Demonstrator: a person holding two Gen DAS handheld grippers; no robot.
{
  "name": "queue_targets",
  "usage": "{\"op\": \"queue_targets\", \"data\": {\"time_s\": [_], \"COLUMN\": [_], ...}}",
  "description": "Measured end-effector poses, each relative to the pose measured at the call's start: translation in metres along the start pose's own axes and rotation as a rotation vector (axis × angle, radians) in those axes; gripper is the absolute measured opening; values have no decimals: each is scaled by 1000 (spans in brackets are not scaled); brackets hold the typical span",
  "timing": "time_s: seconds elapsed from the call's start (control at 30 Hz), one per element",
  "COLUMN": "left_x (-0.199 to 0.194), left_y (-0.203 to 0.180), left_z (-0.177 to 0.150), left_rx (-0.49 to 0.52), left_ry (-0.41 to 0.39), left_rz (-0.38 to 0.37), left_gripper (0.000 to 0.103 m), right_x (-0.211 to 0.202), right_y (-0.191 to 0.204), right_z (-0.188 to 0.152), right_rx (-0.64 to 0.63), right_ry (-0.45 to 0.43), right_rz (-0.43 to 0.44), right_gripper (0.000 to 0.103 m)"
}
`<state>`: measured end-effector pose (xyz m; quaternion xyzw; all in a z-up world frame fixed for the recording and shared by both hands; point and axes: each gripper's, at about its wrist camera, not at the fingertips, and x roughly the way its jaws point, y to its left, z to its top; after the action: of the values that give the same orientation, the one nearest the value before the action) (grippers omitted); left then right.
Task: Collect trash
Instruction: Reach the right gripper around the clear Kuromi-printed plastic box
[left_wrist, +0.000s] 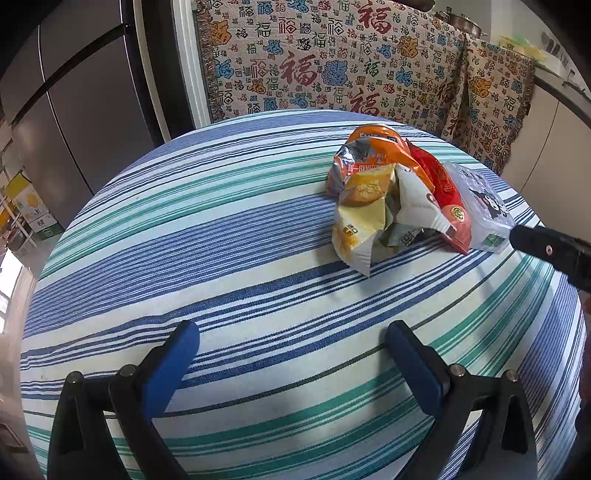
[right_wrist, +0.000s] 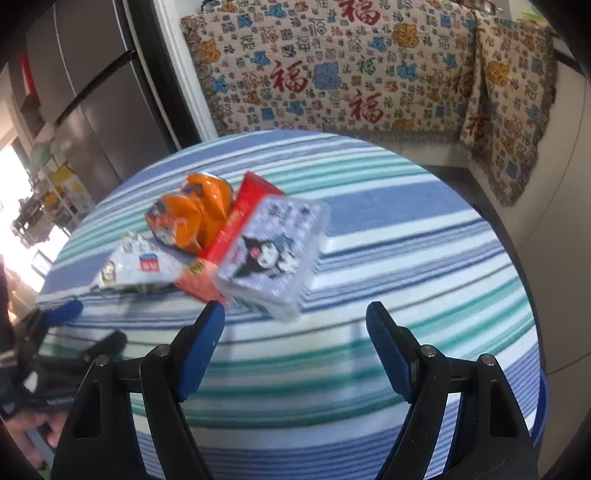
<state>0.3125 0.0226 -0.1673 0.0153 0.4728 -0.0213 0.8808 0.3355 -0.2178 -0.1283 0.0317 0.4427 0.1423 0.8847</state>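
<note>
- A round tabletop under a cloth striped blue, green and white fills both views; behind it hangs a patterned blanket printed with red characters, and to the left stand the grey doors of a fridge.
- The trash sits gathered in one heap on the far right part of the tabletop as the left wrist view shows it: an orange crumpled wrapper, a yellow-and-white snack bag, a red packet and a clear plastic pack with a cartoon figure, all touching or overlapping.
- In the right wrist view the same heap lies just ahead of the right tongs, the cartoon pack nearest, the red packet and orange wrapper behind it.
- Judged from how things lie, the gathering into a pile looks done, but nothing has been lifted away; picking up and disposal are still ahead.
- No bin, bag or other container for the trash shows in either view, so where the pile should go cannot be told. The wrappers look flattened and empty; whether the plastic pack holds anything cannot be told.
- The left tongs are spread wide over bare cloth, well short of the heap, with nothing between them.
- The right tongs are also spread, holding nothing; the near corner of the cartoon pack lies just beyond their tips.
</note>
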Motion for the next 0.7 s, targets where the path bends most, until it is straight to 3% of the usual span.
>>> {"op": "queue_targets", "data": {"time_s": [0.17,0.2,0.23,0.33,0.53,0.6,0.67,0.7], "left_x": [0,0,1,1,1,1,1,1], "left_y": [1,2,2,2,3,2,2,3], "left_z": [0,0,0,0,0,0,0,0], "left_rx": [0,0,0,0,0,0,0,0], "left_ry": [0,0,0,-1,-1,-1,-1,-1], "left_rz": [0,0,0,0,0,0,0,0], "left_gripper": [103,103,103,103,103,103,103,103], "right_x": [38,42,40,22,-33,-40,-41,-40], "right_y": [21,20,17,8,3,3,2,2], "right_z": [21,21,20,11,-45,-62,-74,-78], "right_rx": [25,26,27,26,-94,-104,-98,-93], "right_ry": [87,97,89,90,116,110,93,84], "right_rz": [18,17,9,21,-32,-64,-84,-83], "right_gripper": [79,67,68,68,68,76,97,96]}}
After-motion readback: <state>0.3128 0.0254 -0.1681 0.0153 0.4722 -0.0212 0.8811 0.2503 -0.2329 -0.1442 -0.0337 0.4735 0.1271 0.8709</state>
